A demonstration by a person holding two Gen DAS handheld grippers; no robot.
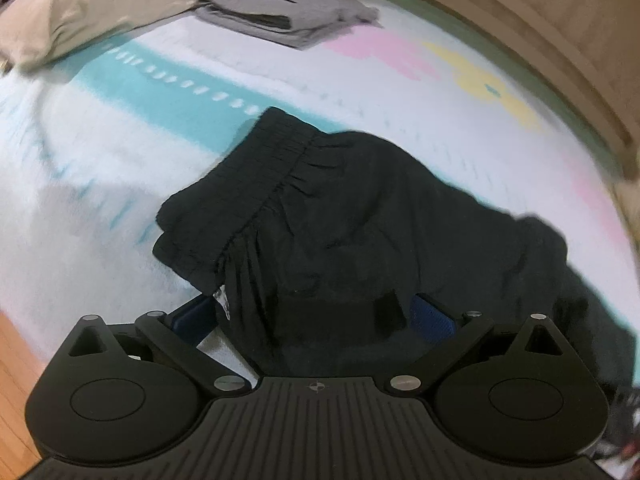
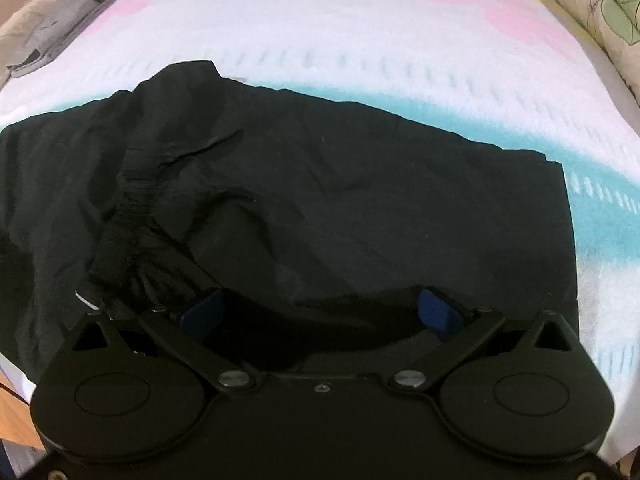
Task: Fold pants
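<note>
Black pants [image 1: 360,216] lie folded on a white blanket with teal, pink and yellow patches; the elastic waistband [image 1: 260,176] points to the far left. My left gripper [image 1: 314,316] is open, its blue pads wide apart with black cloth lying loose between them. In the right wrist view the pants [image 2: 320,168] fill the middle, with the waistband [image 2: 128,208] at the left. My right gripper [image 2: 320,312] is open too, its pads spread over the near edge of the cloth.
A folded grey garment [image 1: 280,12] lies at the far side of the bed, also in the right wrist view [image 2: 60,32]. A beige pillow [image 1: 80,20] sits far left. A leaf-print pillow [image 2: 600,20] is at right. A wooden headboard [image 1: 540,20] borders the bed.
</note>
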